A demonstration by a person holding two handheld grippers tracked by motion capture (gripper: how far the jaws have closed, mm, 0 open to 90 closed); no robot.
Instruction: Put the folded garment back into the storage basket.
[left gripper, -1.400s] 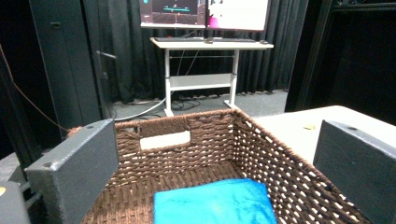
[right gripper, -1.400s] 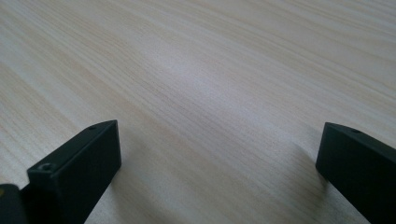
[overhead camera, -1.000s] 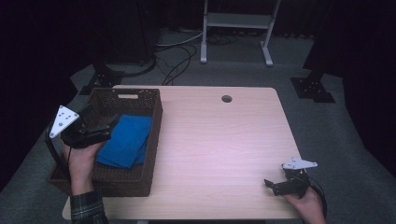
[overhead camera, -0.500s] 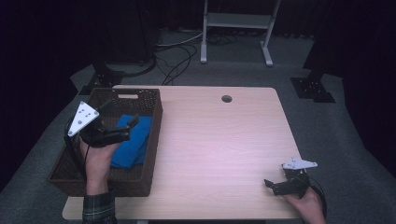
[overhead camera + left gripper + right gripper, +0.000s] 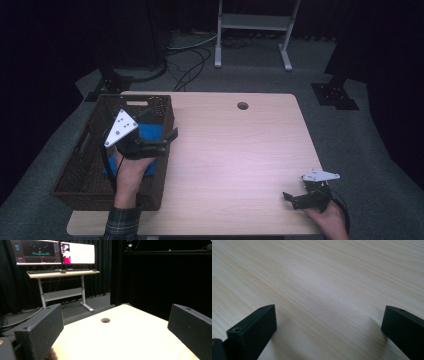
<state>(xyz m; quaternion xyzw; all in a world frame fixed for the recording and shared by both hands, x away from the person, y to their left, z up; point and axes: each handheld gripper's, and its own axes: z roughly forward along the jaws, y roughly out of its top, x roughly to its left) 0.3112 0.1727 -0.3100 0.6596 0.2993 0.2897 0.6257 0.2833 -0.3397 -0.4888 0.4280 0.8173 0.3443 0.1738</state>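
A brown woven basket (image 5: 80,150) stands on the left part of the light wooden table (image 5: 235,150). Inside it lies a blue cloth (image 5: 150,131), partly hidden by the hand. My left gripper (image 5: 169,142) hovers over the basket's right rim and points toward the table's middle. Its jaws stand wide apart with nothing between them, as the left gripper view (image 5: 115,332) confirms. My right gripper (image 5: 290,199) rests low at the table's front right corner. It is open and empty over bare wood (image 5: 329,330).
A round cable hole (image 5: 243,106) sits near the table's far edge, also ahead of the left gripper (image 5: 105,320). Beyond the table are a desk with monitors (image 5: 62,272), a metal stand (image 5: 252,30), floor cables and black curtains.
My left gripper has risen from the basket's left side and swung right, to its right rim. The blue cloth stays in the basket. The right gripper has not moved.
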